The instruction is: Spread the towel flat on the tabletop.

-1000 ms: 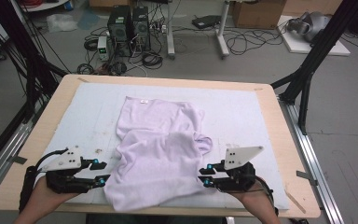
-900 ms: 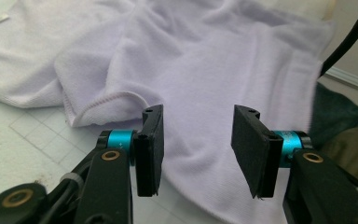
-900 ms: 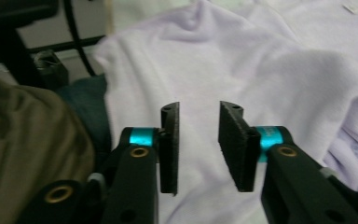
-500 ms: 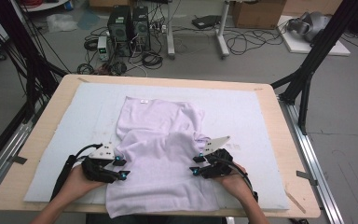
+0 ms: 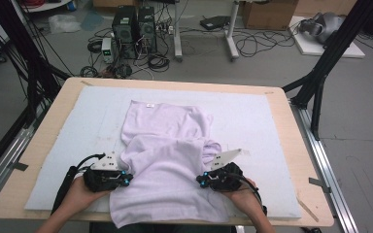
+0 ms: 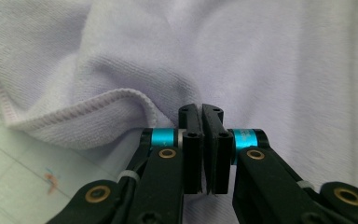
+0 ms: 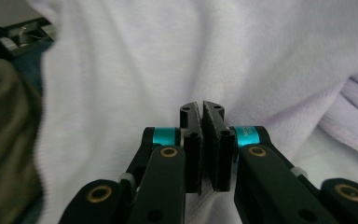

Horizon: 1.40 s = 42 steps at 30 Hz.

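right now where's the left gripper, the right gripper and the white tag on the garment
left gripper (image 5: 124, 180), high view, at its jaw tips on the cloth's left edge
right gripper (image 5: 200, 182), high view, at its jaw tips on the cloth's right edge
white tag (image 5: 149, 105), high view, middle of the label near the garment's far edge

Grey floor (image 5: 369, 160) w/ PC towers (image 5: 135, 24), cables, boxes.

no text or label here can be read.

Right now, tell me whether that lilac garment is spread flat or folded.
Partly folded. The lilac garment has its near part doubled over its far part, rumpled at the right, while the left gripper and right gripper pinch its side edges.
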### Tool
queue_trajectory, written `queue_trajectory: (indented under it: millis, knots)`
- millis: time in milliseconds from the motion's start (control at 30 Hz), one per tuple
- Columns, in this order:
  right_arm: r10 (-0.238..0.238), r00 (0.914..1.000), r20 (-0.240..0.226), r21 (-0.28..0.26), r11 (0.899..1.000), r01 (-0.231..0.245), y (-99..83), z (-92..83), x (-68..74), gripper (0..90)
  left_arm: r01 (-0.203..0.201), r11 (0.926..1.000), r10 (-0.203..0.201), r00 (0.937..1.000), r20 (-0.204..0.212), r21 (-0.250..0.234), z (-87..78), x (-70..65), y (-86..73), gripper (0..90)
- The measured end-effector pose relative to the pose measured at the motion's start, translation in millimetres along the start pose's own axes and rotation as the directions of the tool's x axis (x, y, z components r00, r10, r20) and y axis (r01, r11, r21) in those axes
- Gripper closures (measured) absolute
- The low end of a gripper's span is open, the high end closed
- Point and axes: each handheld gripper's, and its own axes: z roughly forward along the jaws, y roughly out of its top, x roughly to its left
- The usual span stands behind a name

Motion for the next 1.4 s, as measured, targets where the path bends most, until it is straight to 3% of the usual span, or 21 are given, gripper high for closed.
queue_trajectory:
  millis: [200,400,500,533,600,633,767,900,967,1033,1100,1133,1167,1233,1400]
  knots:
    - [-0.032,0.9993,-0.019,-0.023,0.999,0.032,0.3,-11.7,30.7,86.6,-0.021,0.9995,0.021,0.9998,0.006,-0.024,-21.2,-18.7,-5.3,86.4]
    - [-0.064,0.9971,-0.042,-0.068,0.996,0.061,6.7,-36.2,60.2,86.5,-0.029,0.9971,0.031,0.9993,0.021,-0.071,-47.1,-34.3,-3.1,86.5]
    - [-0.087,0.9943,-0.061,-0.097,0.992,0.081,13.5,-49.9,71.9,85.4,-0.026,0.9952,0.030,0.9985,0.046,-0.094,-57.5,-35.1,0.1,84.4]
    - [-0.092,0.9935,-0.067,-0.113,0.990,0.084,15.1,-53.4,73.2,82.4,-0.032,0.9949,0.035,0.9988,0.034,-0.096,-59.4,-33.9,1.3,80.5]
    - [-0.064,0.9965,-0.054,-0.128,0.990,0.056,17.2,-57.3,69.7,76.3,-0.011,0.9941,0.013,0.9997,0.020,-0.108,-60.6,-27.8,3.6,65.4]
    - [-0.055,0.9979,-0.034,-0.126,0.991,0.051,17.6,-57.5,64.4,74.5,-0.009,0.9932,0.011,0.9998,0.017,-0.116,-60.0,-25.5,4.1,62.2]
    - [-0.036,0.9986,0.040,-0.099,0.994,0.040,17.7,-47.5,39.7,66.4,-0.002,0.9923,0.003,1.0000,0.003,-0.123,-45.3,-11.8,8.8,57.9]
    - [0.018,0.9982,0.058,-0.059,0.998,-0.015,10.3,-25.6,10.2,59.7,0.020,0.9947,-0.019,0.9998,0.010,-0.101,-18.3,1.6,12.7,52.9]
    - [0.026,0.9984,0.050,-0.020,0.999,-0.025,5.2,-12.0,0.8,58.3,0.021,0.9982,-0.020,0.9996,0.021,-0.056,-3.1,6.0,12.8,52.1]
    - [0.033,0.9981,0.052,0.041,0.999,-0.035,-0.2,0.1,-4.1,58.9,0.013,0.9999,-0.013,0.9993,0.035,-0.010,10.3,6.4,11.1,53.8]
    - [0.024,0.9982,0.054,0.063,0.998,-0.028,-5.7,8.7,-4.1,65.2,-0.014,0.9998,0.014,0.9993,0.035,0.017,20.5,3.0,7.0,65.2]
    - [0.007,0.9976,0.069,0.050,0.999,-0.010,-7.4,8.5,-3.2,69.1,-0.032,0.9995,0.032,0.9994,0.015,-0.001,19.9,1.2,5.3,69.5]
    - [0.020,0.9978,0.063,0.040,0.999,-0.023,-8.2,8.2,-3.8,78.0,-0.026,0.9996,0.026,0.9994,0.023,0.006,18.6,1.7,5.3,75.6]
    - [0.036,0.9989,0.030,0.038,0.999,-0.037,-9.3,8.0,-4.5,86.0,-0.020,0.9998,0.020,0.9993,0.031,0.008,16.4,0.9,4.4,84.4]
    - [0.018,0.9998,0.003,0.042,0.999,-0.018,-8.2,5.3,5.8,87.8,-0.029,0.9996,0.029,0.9990,0.034,0.004,2.3,-10.6,-2.7,86.2]
